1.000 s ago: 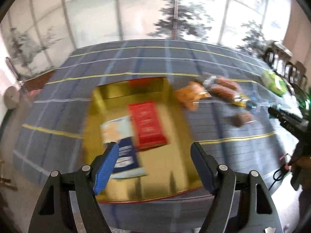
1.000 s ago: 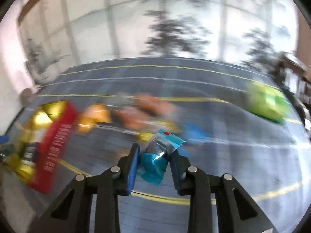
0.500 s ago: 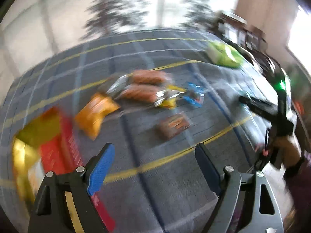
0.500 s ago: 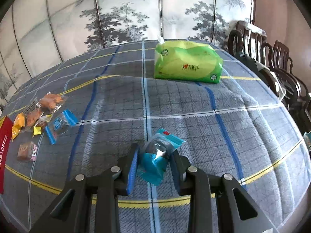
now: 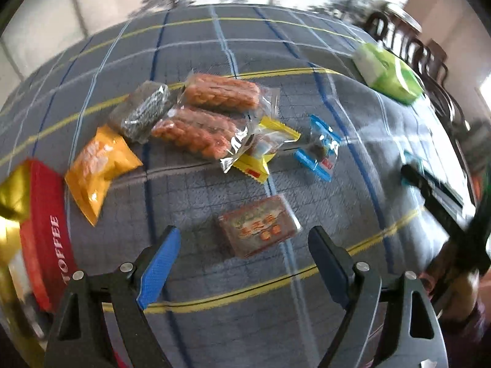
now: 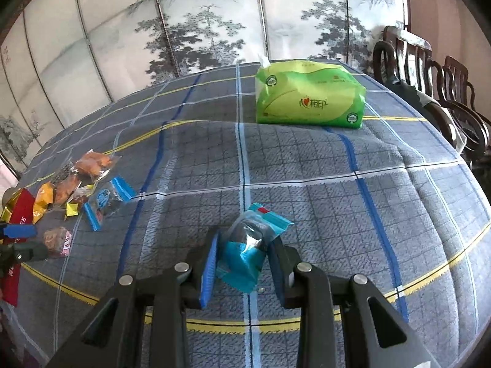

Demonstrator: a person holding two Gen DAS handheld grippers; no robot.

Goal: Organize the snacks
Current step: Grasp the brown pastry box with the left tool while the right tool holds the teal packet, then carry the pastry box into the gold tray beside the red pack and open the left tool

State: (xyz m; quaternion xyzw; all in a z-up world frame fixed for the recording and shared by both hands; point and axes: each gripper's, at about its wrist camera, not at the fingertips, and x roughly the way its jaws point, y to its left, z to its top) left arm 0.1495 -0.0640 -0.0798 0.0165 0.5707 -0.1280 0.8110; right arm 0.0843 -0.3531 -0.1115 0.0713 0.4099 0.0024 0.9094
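Note:
My left gripper [image 5: 244, 245] stands open above a brown flat snack packet [image 5: 259, 225], which lies on the checked cloth just beyond the fingertips. Further off lie an orange packet [image 5: 98, 165], a dark packet [image 5: 141, 112], two clear bags of brown twists [image 5: 208, 119], a yellow packet [image 5: 264, 150] and a blue-wrapped sweet [image 5: 320, 147]. The red and gold toffee box [image 5: 46, 214] is at the left edge. My right gripper [image 6: 244, 254] is shut on a blue-wrapped snack [image 6: 248, 245], held over the cloth. The snack pile [image 6: 83, 190] shows far left there.
A green tissue pack [image 6: 310, 95] stands at the back of the table. Dark wooden chairs [image 6: 435, 92] line the right side. A painted screen [image 6: 199, 24] rises behind the table. The other gripper and a hand [image 5: 445, 214] appear at the left view's right edge.
My left gripper swung from over the gold box to the right, onto the loose snacks, and came lower. My right gripper, still holding the blue snack, swung right early on and has since stayed still.

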